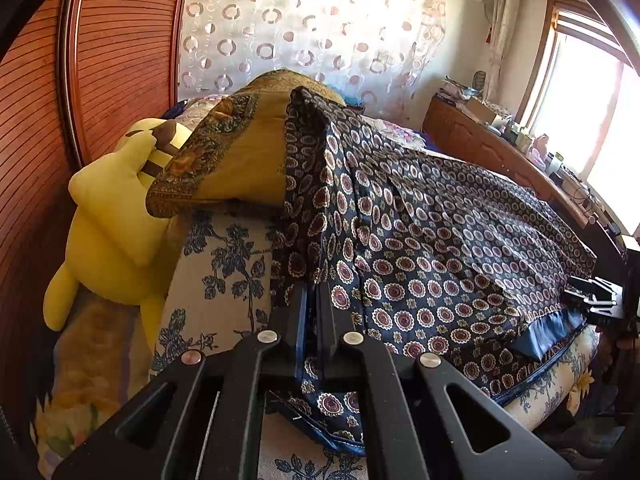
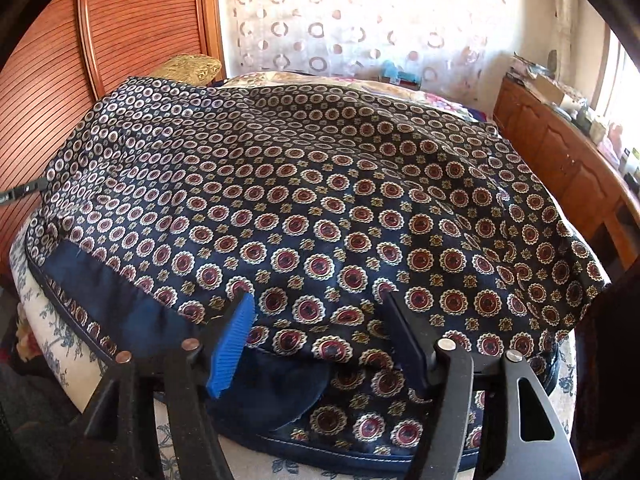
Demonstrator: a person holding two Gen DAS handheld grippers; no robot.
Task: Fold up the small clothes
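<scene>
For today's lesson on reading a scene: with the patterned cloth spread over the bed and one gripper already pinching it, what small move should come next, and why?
Probably close the right gripper on the near edge of the cloth. Its jaws stand open with that edge between them, while the left gripper is already shut on the cloth's other side. With both sides pinched, the cloth can be lifted and folded.
</scene>
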